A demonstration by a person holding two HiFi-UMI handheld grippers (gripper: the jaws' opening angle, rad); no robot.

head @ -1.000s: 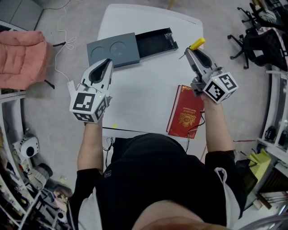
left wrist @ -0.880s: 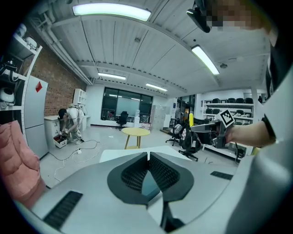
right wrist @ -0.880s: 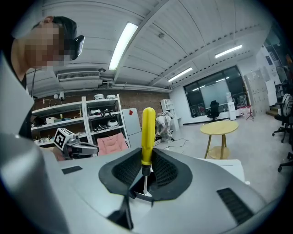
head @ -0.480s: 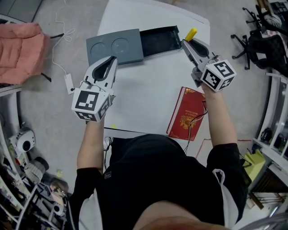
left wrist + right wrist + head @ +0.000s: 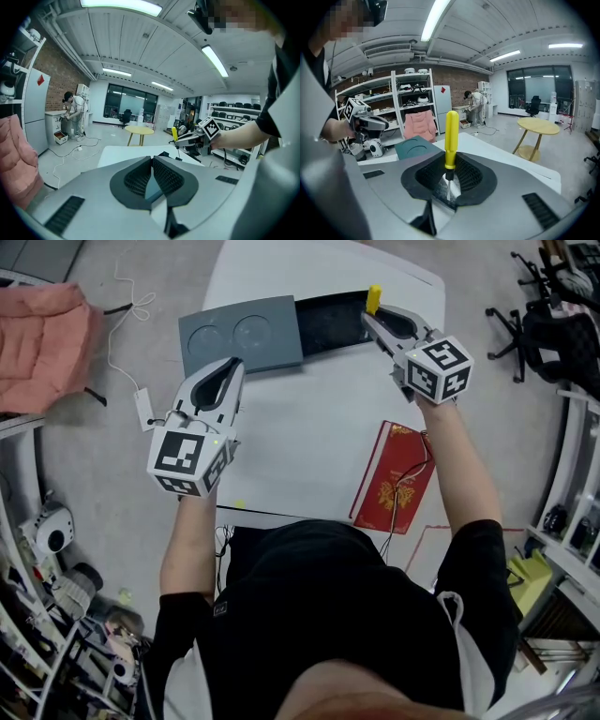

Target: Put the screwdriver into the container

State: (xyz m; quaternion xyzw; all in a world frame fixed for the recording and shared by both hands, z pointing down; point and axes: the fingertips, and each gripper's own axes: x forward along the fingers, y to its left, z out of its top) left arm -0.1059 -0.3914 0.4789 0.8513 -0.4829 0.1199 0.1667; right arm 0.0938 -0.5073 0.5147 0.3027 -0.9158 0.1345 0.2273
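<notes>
**Screwdriver held at the open container**

Gripping the screwdriver (image 5: 451, 136) in the right hand-held gripper (image 5: 371, 321), with the jaws clamped on the thin metal shaft just below the yellow handle. Handle sticking out well past the jaw tips. Seen from the head view, reaching toward the far side of the white desk (image 5: 309, 427), with the yellow handle over the right end of the dark, open container (image 5: 328, 322). Cannot tell whether the tool touches the container.

Lying just left of the container and touching it: a grey panel (image 5: 242, 334) with two round recesses. Resting at the near right edge of the desk: a red book (image 5: 394, 482), well apart from the container.

Holding the left hand-held gripper (image 5: 227, 367) at the desk's left edge, near the front of the grey panel. Jaws together, with nothing between them.
</notes>
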